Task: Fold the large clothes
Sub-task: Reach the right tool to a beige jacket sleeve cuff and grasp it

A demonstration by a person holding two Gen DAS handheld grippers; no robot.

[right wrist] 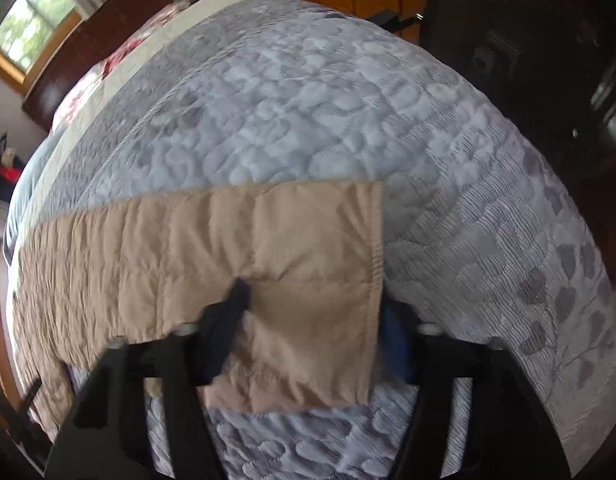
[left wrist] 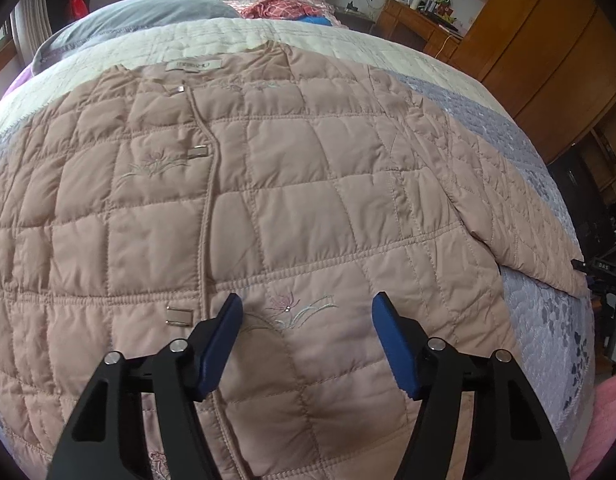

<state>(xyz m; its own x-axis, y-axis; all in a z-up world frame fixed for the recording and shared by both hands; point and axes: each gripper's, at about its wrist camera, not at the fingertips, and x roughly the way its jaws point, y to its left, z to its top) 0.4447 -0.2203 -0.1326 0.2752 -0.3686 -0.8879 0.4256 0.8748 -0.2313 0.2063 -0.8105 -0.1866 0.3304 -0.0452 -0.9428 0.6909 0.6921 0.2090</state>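
A pinkish-beige quilted jacket [left wrist: 267,184] lies spread flat, front side up, on a bed covered by a grey-and-cream patterned bedspread [left wrist: 548,312]. Its collar with a sewn label points toward the far end of the bed, where a grey pillow [left wrist: 147,16] sits, and its closed front placket runs down the middle with small metal clasps beside it.

The left gripper [left wrist: 307,312] hangs over the lower front panel of the jacket, angled steeply down. Its blue pads stand well apart, one on each side of an embroidered flower [left wrist: 285,306], and nothing is pinched between them: the jaws are released, with the fabric lying flat below them just to the right of the placket.

In the right wrist view the jacket's sleeve [right wrist: 235,264] stretches across the bedspread, its stitched cuff edge toward the right of the picture. The right gripper [right wrist: 316,312] straddles that cuff end: one finger presses on top of the sleeve, puckering the cloth, and the other sits just off the cuff edge, partly hidden by it. This view is blurred, so the grip is hard to judge, but the jaws look clenched on the sleeve's end.

A wooden wardrobe [left wrist: 540,40] stands beyond the bed.
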